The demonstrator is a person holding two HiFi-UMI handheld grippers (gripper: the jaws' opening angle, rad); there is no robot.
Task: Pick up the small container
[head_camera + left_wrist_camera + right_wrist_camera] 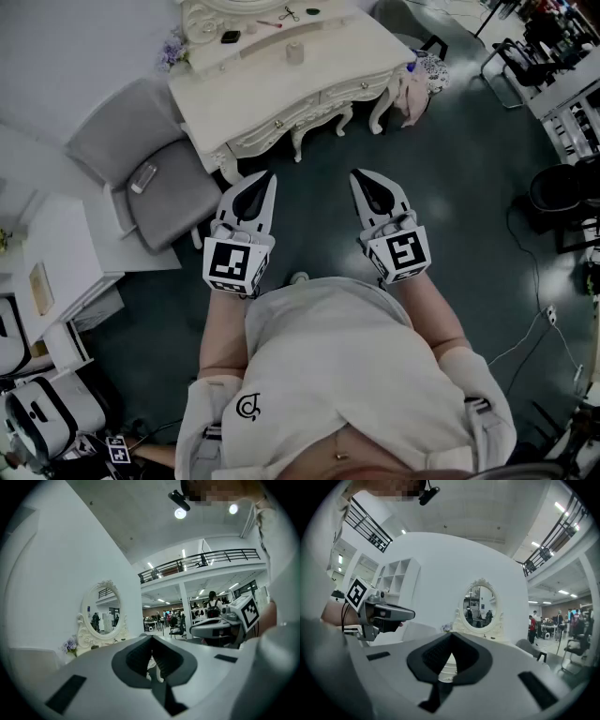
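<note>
The chair (164, 192) on your left stands against the table's near-left corner, so step in to its right instead of leaning over it. Your left gripper (266, 178) is pressed together with nothing in it, held low in front of you and aimed at the table (337, 66). The container (294, 52) stands upright near the middle of the tabletop, well apart from both grippers, with a dark item off to its left and bare surface around it. Your right gripper (357, 174) is likewise pressed together and empty. The container lies roughly ahead between the two, so pick one gripper and keep the other low and clear. Walk up until the container is within easy reach and spread the jaws before you arrive. Come in level from the front so the pads bracket its sides at mid height, then close gently. It looks light and could tip or skid if one pad touches first. Lift straight up only once both pads are seated.
</note>
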